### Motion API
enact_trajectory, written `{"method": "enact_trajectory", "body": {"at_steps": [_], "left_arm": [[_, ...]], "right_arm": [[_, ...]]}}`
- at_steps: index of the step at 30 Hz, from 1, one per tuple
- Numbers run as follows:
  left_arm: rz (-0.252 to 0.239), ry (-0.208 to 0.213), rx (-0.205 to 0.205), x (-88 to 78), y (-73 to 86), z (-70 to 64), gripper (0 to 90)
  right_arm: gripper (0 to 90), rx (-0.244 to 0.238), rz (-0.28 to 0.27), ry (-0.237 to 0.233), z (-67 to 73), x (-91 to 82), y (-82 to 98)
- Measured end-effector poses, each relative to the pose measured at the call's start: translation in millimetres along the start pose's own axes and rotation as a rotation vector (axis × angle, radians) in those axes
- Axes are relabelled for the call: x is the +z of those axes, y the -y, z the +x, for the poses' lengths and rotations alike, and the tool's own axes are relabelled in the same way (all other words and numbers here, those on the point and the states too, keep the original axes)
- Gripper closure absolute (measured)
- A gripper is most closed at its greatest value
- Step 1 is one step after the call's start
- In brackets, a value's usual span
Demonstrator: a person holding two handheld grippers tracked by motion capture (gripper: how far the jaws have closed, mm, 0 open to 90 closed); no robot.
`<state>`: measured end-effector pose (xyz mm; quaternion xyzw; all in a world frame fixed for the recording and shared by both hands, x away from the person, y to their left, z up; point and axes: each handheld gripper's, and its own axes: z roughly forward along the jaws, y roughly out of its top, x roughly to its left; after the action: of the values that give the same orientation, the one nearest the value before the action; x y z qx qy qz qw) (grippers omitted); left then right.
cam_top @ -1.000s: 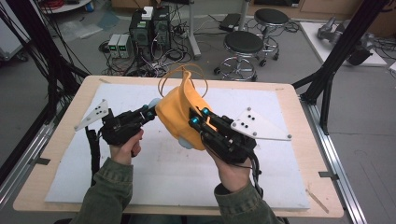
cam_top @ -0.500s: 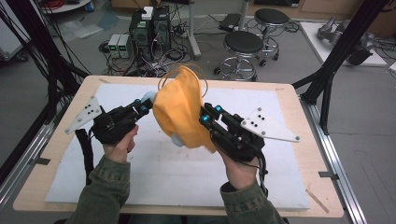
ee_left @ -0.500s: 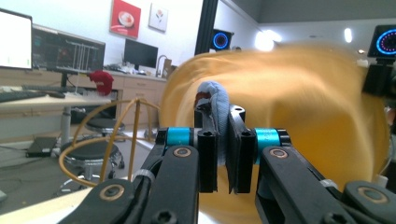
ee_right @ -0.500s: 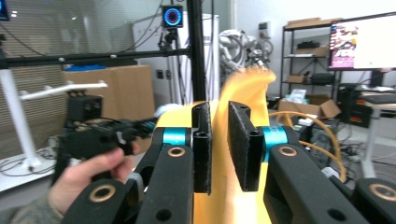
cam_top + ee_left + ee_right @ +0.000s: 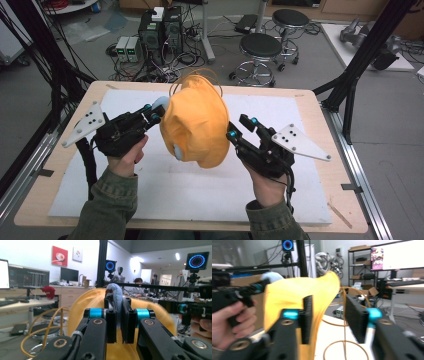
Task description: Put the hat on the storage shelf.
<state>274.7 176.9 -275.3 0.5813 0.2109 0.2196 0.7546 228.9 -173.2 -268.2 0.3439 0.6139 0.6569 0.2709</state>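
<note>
Starting at the left of the high view, the left gripper (image 5: pixel 150 114) is held above the bench (image 5: pixel 310 100) with its jaws clamped narrow on a light blue-grey part (image 5: pixel 161 104) of the orange fabric item (image 5: pixel 197 125); the left gripper view confirms the grip, showing that blue-grey strip (image 5: pixel 117 297) pinched between the two black jaws with the orange cloth (image 5: pixel 85 307) bulging behind it. The orange item, which looks like a soft hat or pouch with thin orange cords (image 5: pixel 200 80) looping from its top, hangs clear of the white mat (image 5: pixel 200 195) covering the bench, between the two grippers. A second blue-grey patch (image 5: pixel 178 151) shows low on its left face. To the right, the right gripper (image 5: pixel 240 131) sits just beside the item's right edge. Its jaws have just been opening and now stand moderately wide; the right gripper view shows the orange cloth (image 5: pixel 294 295) lying against the left jaw and the gap otherwise holding cord (image 5: pixel 339 340), with no pinch on the fabric. Judged from this, the item is lifted and suspended from the left grip alone, and the right side has been released. Remaining work appears to be a fresh right-hand grasp at another point on the fabric, then reshaping, turning or laying the item down; which of these is intended cannot be told.
</note>
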Motion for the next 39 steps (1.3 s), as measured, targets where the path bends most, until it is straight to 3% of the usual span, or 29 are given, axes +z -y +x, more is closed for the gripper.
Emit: {"method": "enact_trajectory", "body": {"at_steps": [6,13,16,20,25,26,33,39], "left_arm": [[0.02,-0.023,-0.004,-2.5,-4.1,6.7,84.0],[0.029,-0.049,-0.004,-6.2,-4.1,16.7,83.7],[0.03,-0.052,-0.004,-6.9,-4.3,17.8,83.7],[0.011,-0.042,-0.02,-7.2,-6.6,19.8,83.7],[0.018,-0.042,-0.01,-4.7,-12.0,22.1,83.6],[0.018,-0.042,-0.01,-4.7,-12.0,22.1,83.6],[0.017,-0.059,-0.005,0.4,-18.9,29.5,83.6],[0.021,-0.063,-0.016,7.0,-16.5,35.9,83.6]], "right_arm": [[35.3,0.032,0.006,0.084,-17.1,-10.9,12.3],[26.3,0.049,0.009,0.189,-37.2,-23.4,29.4],[21.5,0.04,0.053,0.242,-45.0,-26.4,32.7],[17.6,0.008,0.068,0.274,-49.4,-29.6,33.5],[11.1,0.01,0.095,0.304,-54.9,-32.1,41.3],[11.0,0.015,0.117,0.308,-56.5,-32.5,42.9],[10.8,0.01,0.126,0.358,-63.0,-40.0,50.3],[10.5,-0.025,0.146,0.398,-66.8,-44.5,51.8]]}}
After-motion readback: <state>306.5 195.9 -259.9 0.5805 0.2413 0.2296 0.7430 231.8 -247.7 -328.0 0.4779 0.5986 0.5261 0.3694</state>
